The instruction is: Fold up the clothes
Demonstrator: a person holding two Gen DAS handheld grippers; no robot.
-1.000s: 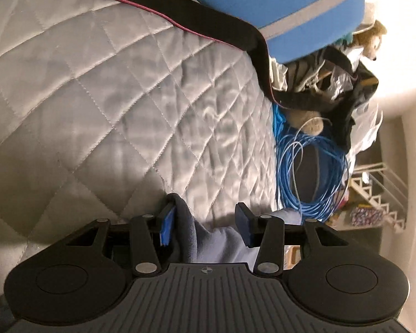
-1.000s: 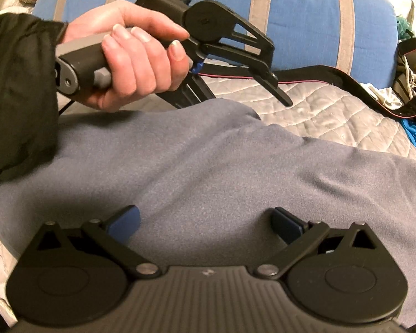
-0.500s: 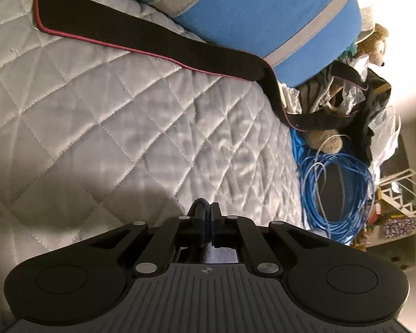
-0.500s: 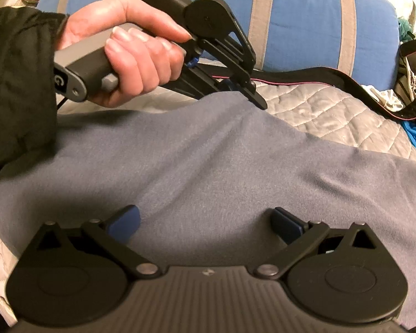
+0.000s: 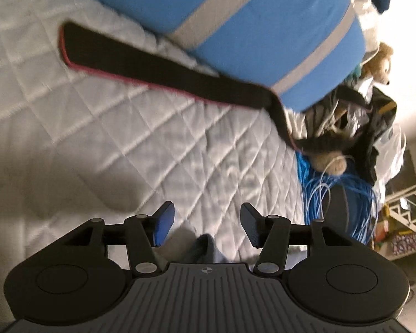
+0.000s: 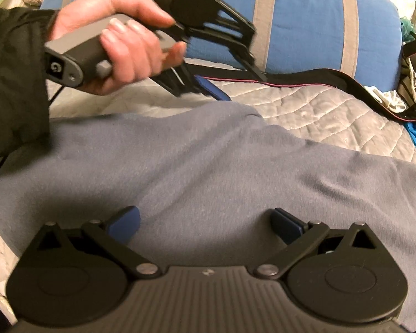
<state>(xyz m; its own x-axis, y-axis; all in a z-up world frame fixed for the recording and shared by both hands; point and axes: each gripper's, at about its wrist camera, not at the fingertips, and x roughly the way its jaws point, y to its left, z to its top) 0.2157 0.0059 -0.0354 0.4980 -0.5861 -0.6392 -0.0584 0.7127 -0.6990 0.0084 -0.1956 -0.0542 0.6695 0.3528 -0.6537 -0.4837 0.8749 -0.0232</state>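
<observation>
Cloth [image 6: 208, 166], grey, lies spread on the quilt [image 5: 124, 138]. The left hand-held gripper [image 5: 205, 226] hangs wide open above its edge, gripping nothing. The right hand-held gripper [image 6: 205, 223] is wide open over the cloth, empty.

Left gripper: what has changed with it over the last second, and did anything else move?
The left gripper shut on the edge of the grey garment half a second ago, then opened and let it go; it now hangs open just above the cloth. The right gripper stayed open over the garment, which still lies spread on the quilt. The black strap has not moved.
</observation>
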